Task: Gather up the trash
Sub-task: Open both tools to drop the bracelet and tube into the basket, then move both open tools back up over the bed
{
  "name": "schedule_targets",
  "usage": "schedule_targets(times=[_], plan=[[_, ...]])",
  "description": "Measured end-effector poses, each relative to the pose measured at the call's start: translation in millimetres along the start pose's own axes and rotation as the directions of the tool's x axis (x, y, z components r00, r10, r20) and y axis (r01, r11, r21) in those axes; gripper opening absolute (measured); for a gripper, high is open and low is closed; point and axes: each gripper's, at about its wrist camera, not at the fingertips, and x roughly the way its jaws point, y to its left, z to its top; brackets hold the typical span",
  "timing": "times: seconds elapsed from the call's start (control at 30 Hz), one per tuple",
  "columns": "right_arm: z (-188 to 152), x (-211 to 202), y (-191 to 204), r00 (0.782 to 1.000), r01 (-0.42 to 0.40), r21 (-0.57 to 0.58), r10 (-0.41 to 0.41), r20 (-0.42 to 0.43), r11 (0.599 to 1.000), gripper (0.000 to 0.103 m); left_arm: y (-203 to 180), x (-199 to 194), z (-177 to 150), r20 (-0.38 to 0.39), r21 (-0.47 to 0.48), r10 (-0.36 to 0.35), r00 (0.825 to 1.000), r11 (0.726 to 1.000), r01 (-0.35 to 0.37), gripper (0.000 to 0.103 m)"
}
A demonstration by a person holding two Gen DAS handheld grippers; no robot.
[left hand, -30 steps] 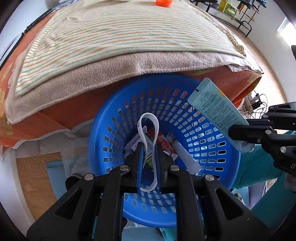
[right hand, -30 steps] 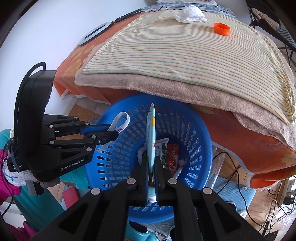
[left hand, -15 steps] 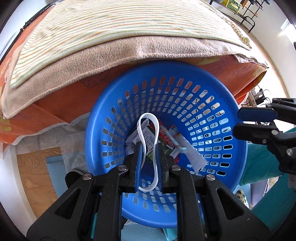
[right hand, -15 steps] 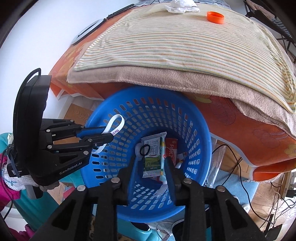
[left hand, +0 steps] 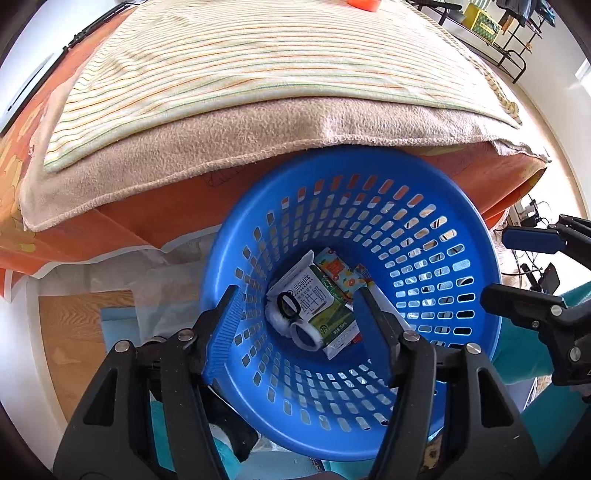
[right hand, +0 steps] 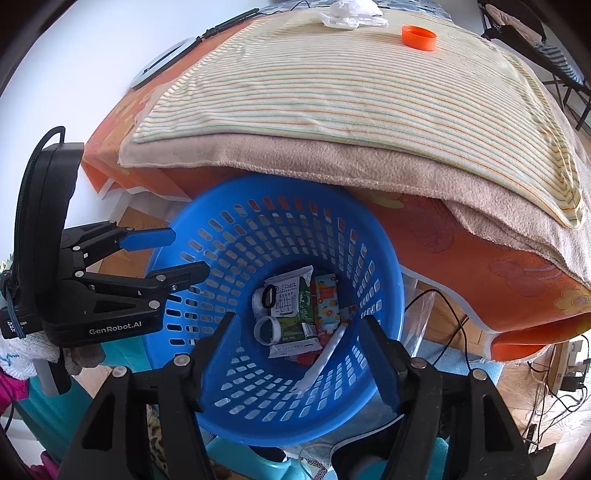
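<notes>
- Our left black plastic two-finger gripper [right hand: 184, 254] has blue pads, silver screws, white "GenRobot.AI" lettering and a black cable looped over its housing.
- Our right black plastic two-finger gripper [right hand: 301, 343] shows the same blue pads and silver screws.
- A white knitted glove [right hand: 26, 356] covers our left hand.

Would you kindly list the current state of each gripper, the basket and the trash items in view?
left gripper: open, empty, above the basket.
right gripper: open, empty, above the basket.
blue basket: tilted against the bed edge, holding trash.
milk carton: lying flat in the basket.
white loop: resting in the basket beside the carton.
orange cap: on the striped blanket, uncollected.
crumpled tissue: on the blanket, uncollected.
</notes>
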Motion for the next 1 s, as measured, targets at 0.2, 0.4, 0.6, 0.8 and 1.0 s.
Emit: schedule_targets(times=[0.2,0.4,0.6,0.8,1.0], plan=[[3.2,-6.4,1.1,0.999,0.041,-0.010,-0.041,0.027,0.999,0.078,3.0,-3.4,4.4,0.009,-0.015,-0.004,1.000,1.000,0.004,0.064],[5.9,-8.4,2.9,0.997,0.076,-0.014,-0.075,0.028,0.997,0.078,3.9,-10.5,10.9,0.030,-0.020,-0.007,1.000,1.000,0.008,0.064],[11.2,-18.3,4.7,0.996,0.081,-0.021,-0.080,0.049,0.996,0.078,7.8,-23.1,24.2,0.055,-0.044,-0.024,0.998,0.999,0.027,0.064],[24.0,-37.7,3.4,0.992,0.073,-0.011,-0.072,0.100,0.997,0.088,6.2,-40.4,51.5,0.098,-0.036,-0.030,0.995,0.999,0.034,0.064],[45.9,-58.8,-3.8,0.983,0.101,-0.012,-0.097,0.155,0.995,0.093,6.8,-58.3,92.1,0.143,-0.020,-0.027,0.989,0.999,0.030,0.064]])
